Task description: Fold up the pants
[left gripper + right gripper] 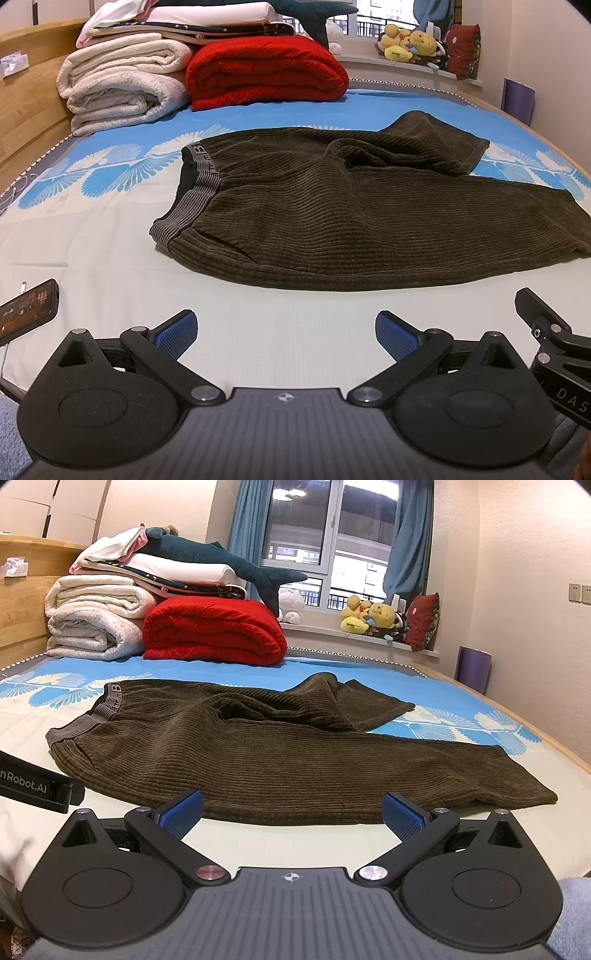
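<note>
Pants (369,214) of dark olive-brown corduroy lie spread on the bed (258,332), on its cream and blue patterned cover, with the grey striped waistband (192,206) at the left and the legs running off to the right; the near leg lies flat and long, while the far leg (332,701) is rumpled and partly folded over itself. Left tongs (286,334) hover low over the bare cover just near of the pants, blue pads wide apart and holding nothing. Right tongs (291,814) sit likewise wide and empty, their pads just at the near edge of the near leg. At the far left of the bed stand folded white blankets (92,616) and a red blanket (214,631), with a plush shark (221,563) lying on top; soft toys (373,618) sit on the windowsill at the far right
</note>
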{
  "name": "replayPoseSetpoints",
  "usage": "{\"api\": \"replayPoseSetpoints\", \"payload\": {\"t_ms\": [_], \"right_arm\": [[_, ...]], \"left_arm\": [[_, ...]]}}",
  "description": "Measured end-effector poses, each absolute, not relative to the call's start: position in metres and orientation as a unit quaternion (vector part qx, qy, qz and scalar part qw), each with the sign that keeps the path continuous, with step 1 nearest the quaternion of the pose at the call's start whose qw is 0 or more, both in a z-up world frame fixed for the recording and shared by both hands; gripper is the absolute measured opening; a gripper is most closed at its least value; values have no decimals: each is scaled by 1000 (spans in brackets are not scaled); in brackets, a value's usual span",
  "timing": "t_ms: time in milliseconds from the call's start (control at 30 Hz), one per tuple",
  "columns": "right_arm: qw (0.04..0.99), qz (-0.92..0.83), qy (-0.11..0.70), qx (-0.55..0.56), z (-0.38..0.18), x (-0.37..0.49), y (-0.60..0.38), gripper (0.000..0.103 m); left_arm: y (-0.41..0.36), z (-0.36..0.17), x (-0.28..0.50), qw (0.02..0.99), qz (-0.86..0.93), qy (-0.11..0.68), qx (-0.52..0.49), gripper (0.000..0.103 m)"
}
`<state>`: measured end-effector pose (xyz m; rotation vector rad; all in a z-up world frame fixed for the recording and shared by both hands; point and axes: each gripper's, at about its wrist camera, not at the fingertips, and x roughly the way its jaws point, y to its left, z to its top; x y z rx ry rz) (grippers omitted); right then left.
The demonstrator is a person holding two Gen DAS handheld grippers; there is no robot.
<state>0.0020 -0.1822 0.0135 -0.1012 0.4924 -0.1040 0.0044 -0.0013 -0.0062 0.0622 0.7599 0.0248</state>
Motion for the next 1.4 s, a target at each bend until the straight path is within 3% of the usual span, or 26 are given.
{"api": "replayPoseSetpoints", "payload": {"t_ms": [1100,1400], "right_arm": [[967,-51,245,-50,13,2,-182,102],[961,-68,266,-2,13,17,-201,102]], "left_arm": [[2,-11,8,923,15,384,22,103],[68,-1,65,909,121,395,-56,102]]}}
